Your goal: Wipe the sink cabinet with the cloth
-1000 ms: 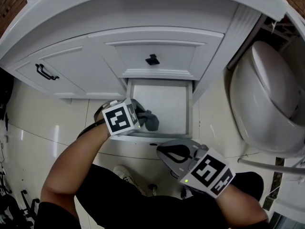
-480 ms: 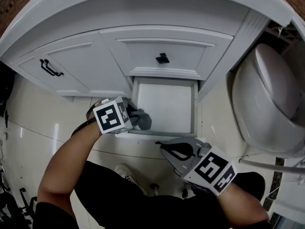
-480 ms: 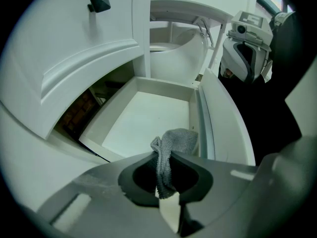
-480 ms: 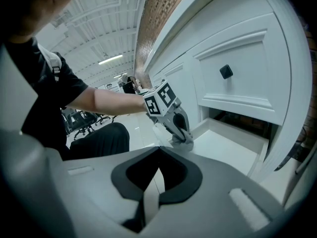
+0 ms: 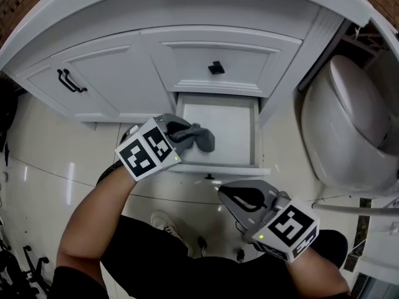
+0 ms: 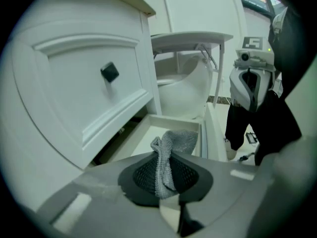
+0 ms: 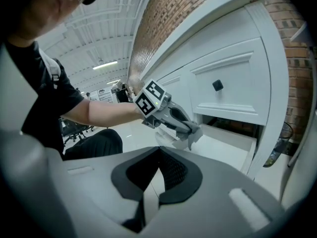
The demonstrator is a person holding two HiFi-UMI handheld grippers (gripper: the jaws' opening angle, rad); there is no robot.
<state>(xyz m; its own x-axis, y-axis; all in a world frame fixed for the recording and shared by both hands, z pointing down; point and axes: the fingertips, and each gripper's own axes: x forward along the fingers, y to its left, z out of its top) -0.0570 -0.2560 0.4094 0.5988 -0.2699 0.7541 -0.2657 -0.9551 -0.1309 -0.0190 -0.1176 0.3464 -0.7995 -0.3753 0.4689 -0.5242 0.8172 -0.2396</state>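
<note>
Cloth (image 5: 203,139), clamped in the left claw (image 5: 184,134), has slid from the open drawer's (image 5: 235,126) front rim to farther in along its left side, so wiping looks under way; contact with its bottom is unclear. Right claw (image 5: 229,195) waits closed, empty.

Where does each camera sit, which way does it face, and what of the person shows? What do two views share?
Head view: on the head, looking down at sink cabinet and open drawer; left gripper, right gripper, forearms show.
Left gripper view: on that gripper, facing into the drawer; jaws pinch the cloth.
Right gripper view: on that gripper, facing the cabinet; shut jaws, left forearm show.
Shared: all show cloth and drawer.
</note>
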